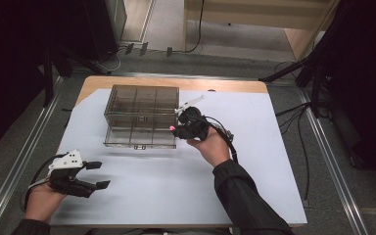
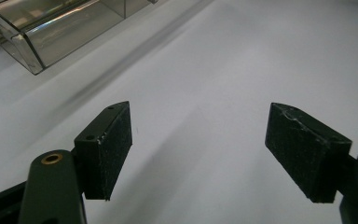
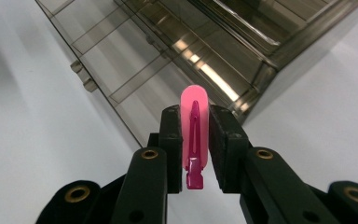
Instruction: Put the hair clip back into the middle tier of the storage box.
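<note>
A smoky transparent compartment box point(image 1: 141, 115) stands at the table's middle back, its lower tray pulled out toward the front. My right gripper point(image 1: 174, 129) is at the box's right front corner, shut on a pink hair clip point(image 3: 194, 135) that stands upright between the jaws; the clip point(image 1: 171, 128) appears as a small pink dot in the high view. The box's divided compartments point(image 3: 177, 56) lie just beyond the clip. My left gripper point(image 1: 98, 175) rests low at the front left of the table, open, with nothing between its pads point(image 2: 107, 149), far from the box point(image 2: 42, 28).
A white sheet point(image 1: 254, 147) covers most of the wooden table point(image 1: 142, 82). Cables trail from both grippers. Dark stands and cables sit on the floor at the right and back. Bare sheet lies between the two grippers.
</note>
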